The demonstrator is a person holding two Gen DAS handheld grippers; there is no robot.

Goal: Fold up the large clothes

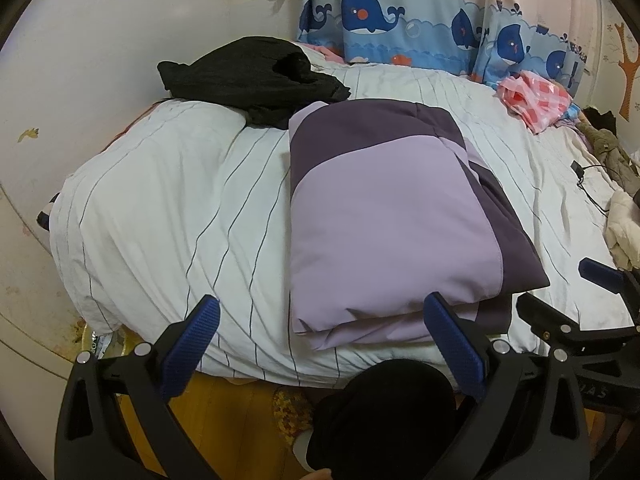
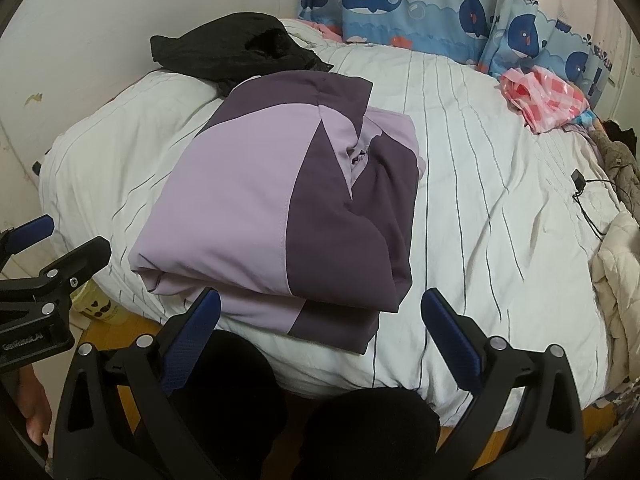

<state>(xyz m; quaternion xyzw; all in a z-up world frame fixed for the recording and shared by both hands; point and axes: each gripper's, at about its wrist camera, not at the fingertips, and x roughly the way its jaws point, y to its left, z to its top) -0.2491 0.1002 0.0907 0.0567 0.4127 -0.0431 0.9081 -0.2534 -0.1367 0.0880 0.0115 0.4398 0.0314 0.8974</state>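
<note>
A folded garment [image 1: 392, 220] in lilac and dark purple panels lies on the white striped duvet [image 1: 160, 200], near the bed's front edge. My left gripper [image 1: 324, 320] is open just in front of that edge, its right pad against the garment's near hem, nothing between the fingers. In the right wrist view the same garment [image 2: 260, 208] sits left of centre. My right gripper [image 2: 320, 304] is open before its near right corner, holding nothing. Each gripper shows in the other's view: the right gripper [image 1: 568, 292] and the left gripper [image 2: 68, 240].
A crumpled black garment [image 1: 248, 76] lies at the far left of the bed. A pink checked bag [image 1: 536, 96] sits by the whale curtain [image 1: 372, 12]. A charger and cable [image 2: 580, 184] and a cream coat [image 2: 616, 264] occupy the right. The person's black-trousered legs [image 2: 240, 400] stand below.
</note>
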